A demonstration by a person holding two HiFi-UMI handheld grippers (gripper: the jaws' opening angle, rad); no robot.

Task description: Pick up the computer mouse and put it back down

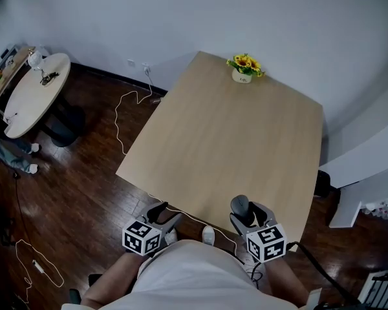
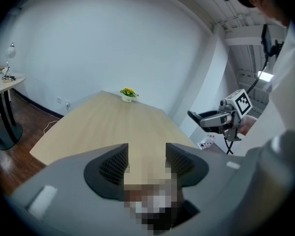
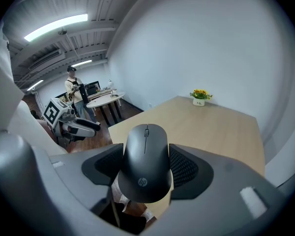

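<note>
Black mouse [image 3: 146,161] is sitting clamped between the right gripper's [image 1: 249,216] jaws, its long axis pointing to 12 o'clock, hovering over the table's [image 1: 226,141] near edge. At 9 o'clock, the left gripper [image 2: 146,155] is hanging empty, jaws apart, off the table.

Table [image 1: 226,141] open ahead of right gripper [image 1: 249,214] at 5 o'clock; sole obstacle flower pot [image 1: 243,75], far edge, 12 o'clock.
</note>
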